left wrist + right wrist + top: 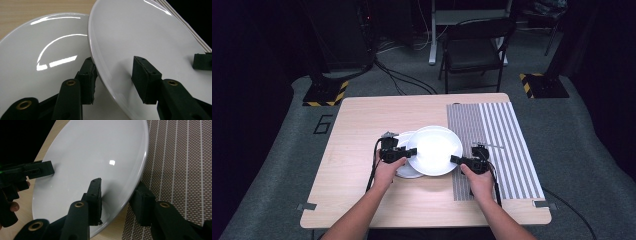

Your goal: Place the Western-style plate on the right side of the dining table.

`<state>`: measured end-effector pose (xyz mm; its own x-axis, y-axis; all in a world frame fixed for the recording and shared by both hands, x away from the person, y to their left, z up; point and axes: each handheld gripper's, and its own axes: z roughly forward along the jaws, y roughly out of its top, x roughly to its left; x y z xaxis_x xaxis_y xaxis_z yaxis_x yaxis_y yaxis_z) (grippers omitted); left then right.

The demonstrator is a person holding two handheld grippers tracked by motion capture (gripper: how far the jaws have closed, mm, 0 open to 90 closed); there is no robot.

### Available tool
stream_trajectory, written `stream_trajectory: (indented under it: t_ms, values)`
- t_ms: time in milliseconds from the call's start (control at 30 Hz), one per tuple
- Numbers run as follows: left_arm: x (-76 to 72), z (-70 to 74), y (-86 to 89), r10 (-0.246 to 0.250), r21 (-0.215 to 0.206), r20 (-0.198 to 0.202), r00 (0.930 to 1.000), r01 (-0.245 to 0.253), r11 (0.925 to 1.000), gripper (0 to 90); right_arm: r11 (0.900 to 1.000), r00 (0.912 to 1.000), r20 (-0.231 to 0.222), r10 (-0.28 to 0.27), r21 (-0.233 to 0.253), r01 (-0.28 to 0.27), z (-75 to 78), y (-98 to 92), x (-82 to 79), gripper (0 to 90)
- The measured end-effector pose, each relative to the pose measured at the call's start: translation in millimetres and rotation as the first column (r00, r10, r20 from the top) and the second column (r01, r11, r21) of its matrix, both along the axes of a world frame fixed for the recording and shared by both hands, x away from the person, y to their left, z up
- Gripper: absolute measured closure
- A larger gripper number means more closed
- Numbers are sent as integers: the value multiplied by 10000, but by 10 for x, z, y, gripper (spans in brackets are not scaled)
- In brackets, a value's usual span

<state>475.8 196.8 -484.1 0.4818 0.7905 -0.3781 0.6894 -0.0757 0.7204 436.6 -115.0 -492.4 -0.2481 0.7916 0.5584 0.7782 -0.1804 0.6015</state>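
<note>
A large white plate (434,147) is held by its rim on both sides, tilted above a second white plate (403,172) that lies on the wooden table (357,125). My left gripper (413,151) is shut on the upper plate's left rim (140,32), one jaw on top and one beneath, with the lower plate (45,50) behind it. My right gripper (454,159) is shut on the same plate's right rim (95,152) in the same way. The left gripper (50,168) shows across the plate in the right gripper view, and the right gripper (202,61) shows in the left gripper view.
A grey and white striped placemat (502,150) covers the table's right part, under the upper plate's right edge (180,170). A black folding chair (477,50) stands on the floor beyond the table's far edge. Bare wood lies to the left and front.
</note>
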Motion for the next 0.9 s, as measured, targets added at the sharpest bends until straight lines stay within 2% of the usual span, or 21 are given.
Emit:
stream_trajectory:
  t_ms: [367, 567, 900]
  values:
    - [5, 94, -23, 31, -15, 87, 10000, -31, 10000, 553, 9997, 10000, 80, -46, 253, 44, 65, -27, 0, 630]
    - [19, 116, -56, 89, 9, 145, 9999, -89, 10000, 552, 9997, 9999, 122, -112, 200, 109, 94, -40, -5, 635]
    - [60, 191, -135, -79, -46, 201, 9998, 80, 10000, 555, 9987, 9996, 102, -264, 432, 260, 148, -125, 10, 636]
